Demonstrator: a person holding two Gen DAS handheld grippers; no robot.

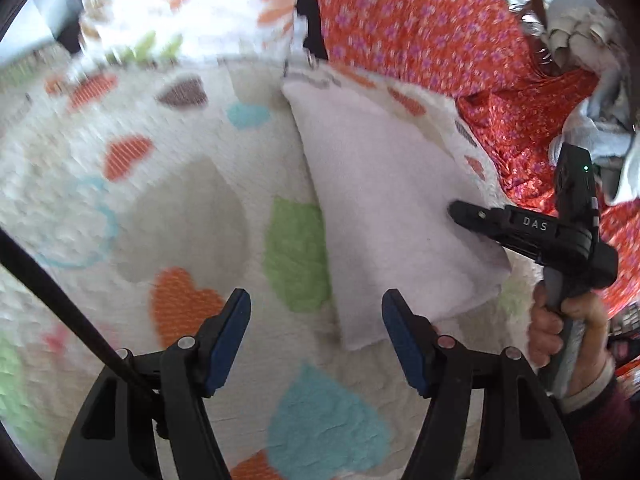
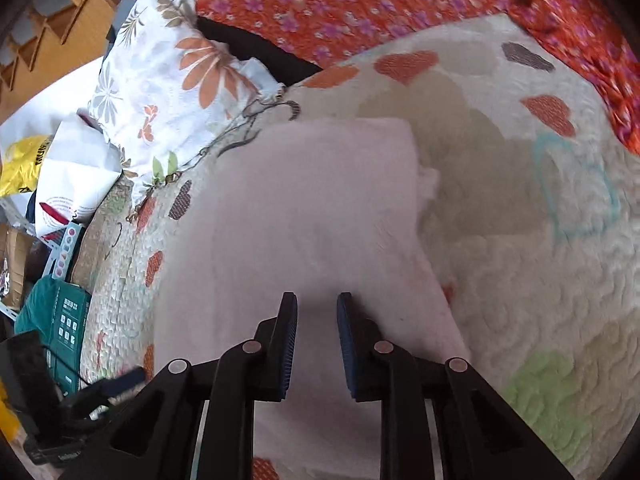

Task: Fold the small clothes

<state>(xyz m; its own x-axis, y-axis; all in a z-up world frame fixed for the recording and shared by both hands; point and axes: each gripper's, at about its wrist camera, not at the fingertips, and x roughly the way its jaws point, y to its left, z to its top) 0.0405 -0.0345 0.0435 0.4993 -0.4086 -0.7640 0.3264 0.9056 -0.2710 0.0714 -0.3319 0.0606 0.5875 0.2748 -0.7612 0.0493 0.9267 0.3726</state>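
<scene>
A: The left tool [image 1: 316, 344] has its two blue pads standing wide apart with nothing between them; only the heart-print quilt [image 1: 180, 208] shows in the gap.

B: And the right tool [image 2: 317, 344]?

A: Its pads are drawn close but not together. A narrow gap remains, and the pale pink cloth [image 2: 304, 208] lies under it. Whether the tips pinch any of the cloth I cannot tell; from the left wrist view the right tool seems to rest its tip on the cloth's surface.

B: Where is the cloth, taking it as the landmark?

A: It lies flat on the quilt, already folded into a long, narrow panel. The right tool is over its near end, pointing along it. The left tool sits just off the cloth's near corner, beside its long edge. The red flowered bedspread [image 1: 420, 28] lies beyond its far end, and the floral pillow [image 2: 172, 72] lies off its far left corner as the right wrist sees it.

B: Its long axis?

A: It runs away from the right tool, near end to far end. I judge that a further fold would bring one end over the other, and the right hand [image 1: 568, 332] is nearer for that.
</scene>
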